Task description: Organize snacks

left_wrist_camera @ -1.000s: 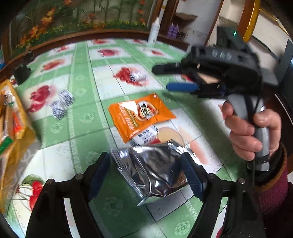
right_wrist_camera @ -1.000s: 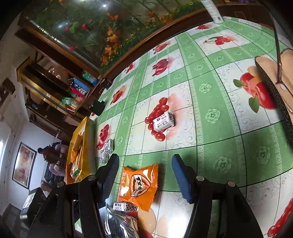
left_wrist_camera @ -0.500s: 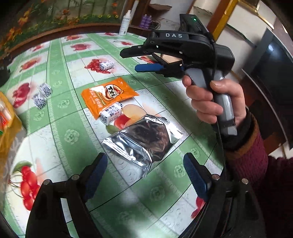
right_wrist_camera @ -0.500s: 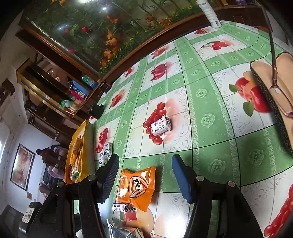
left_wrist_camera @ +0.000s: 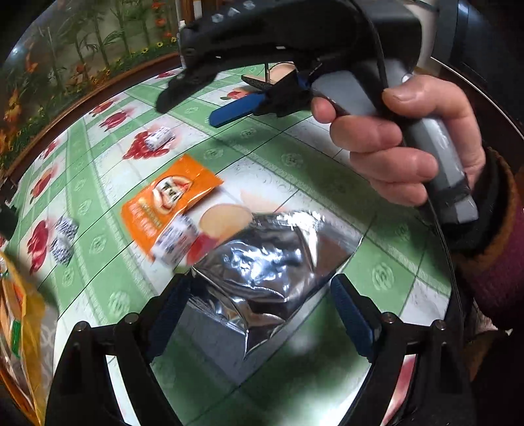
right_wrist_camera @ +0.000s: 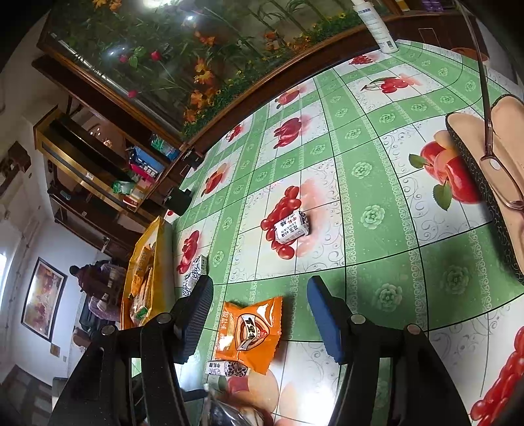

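Note:
A crumpled silver foil bag [left_wrist_camera: 271, 262] lies on the green fruit-print tablecloth [left_wrist_camera: 294, 157]. My left gripper [left_wrist_camera: 262, 314] hovers just behind it. Its jaws are opening, the bag lies between the blue pads [left_wrist_camera: 352, 314], and neither pad presses on it. Beyond the foil bag lie an orange snack packet [left_wrist_camera: 170, 196] [right_wrist_camera: 252, 331] and a small white wrapped sweet [left_wrist_camera: 173, 242] [right_wrist_camera: 226, 367]. A hand holds my right gripper [left_wrist_camera: 203, 98] [right_wrist_camera: 262, 314] above the table. It is open, and the orange packet shows between its fingers with nothing gripped.
Another wrapped sweet [right_wrist_camera: 290, 229] sits mid-table, and two patterned ones [right_wrist_camera: 195, 272] lie near a yellow bag of snacks [right_wrist_camera: 144, 278] at the left edge. Glasses on a case [right_wrist_camera: 491, 157] lie at the right. A white bottle [right_wrist_camera: 376, 26] stands at the back.
My left gripper let go of the silver bag, which now lies on the table. It then rolled and drew close behind the bag. The right gripper stayed put.

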